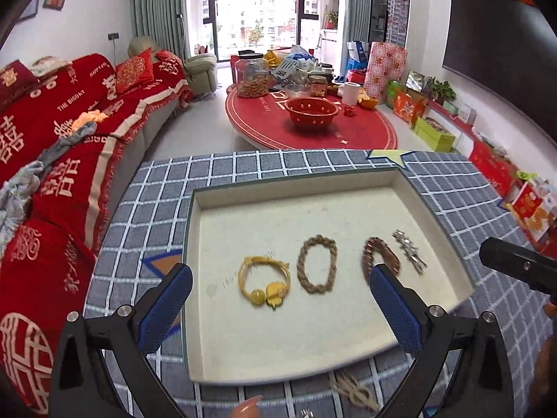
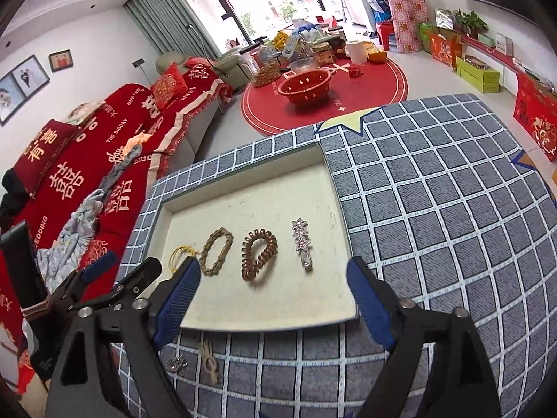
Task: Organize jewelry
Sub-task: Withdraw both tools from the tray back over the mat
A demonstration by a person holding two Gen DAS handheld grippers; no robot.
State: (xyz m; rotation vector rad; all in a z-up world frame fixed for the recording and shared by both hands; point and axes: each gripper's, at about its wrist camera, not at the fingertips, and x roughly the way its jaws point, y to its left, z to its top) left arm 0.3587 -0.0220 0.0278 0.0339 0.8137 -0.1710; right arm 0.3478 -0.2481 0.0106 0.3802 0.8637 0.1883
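Jewelry sits in a row inside your tray [image 1: 431, 209]: yellow bracelet [image 1: 264, 280], braided band [image 1: 317, 263], coil tie [image 1: 377, 252] and clip [image 1: 409, 250], spaced apart for sorting; your left gripper [image 1: 278, 308] is spread wide, empty. From the right wrist, your right gripper [image 2: 273, 301] gapes empty too, with loose pieces [image 2: 209, 364] at seven o'clock outside the rim and bare checked mat [image 2: 435, 209] toward three.
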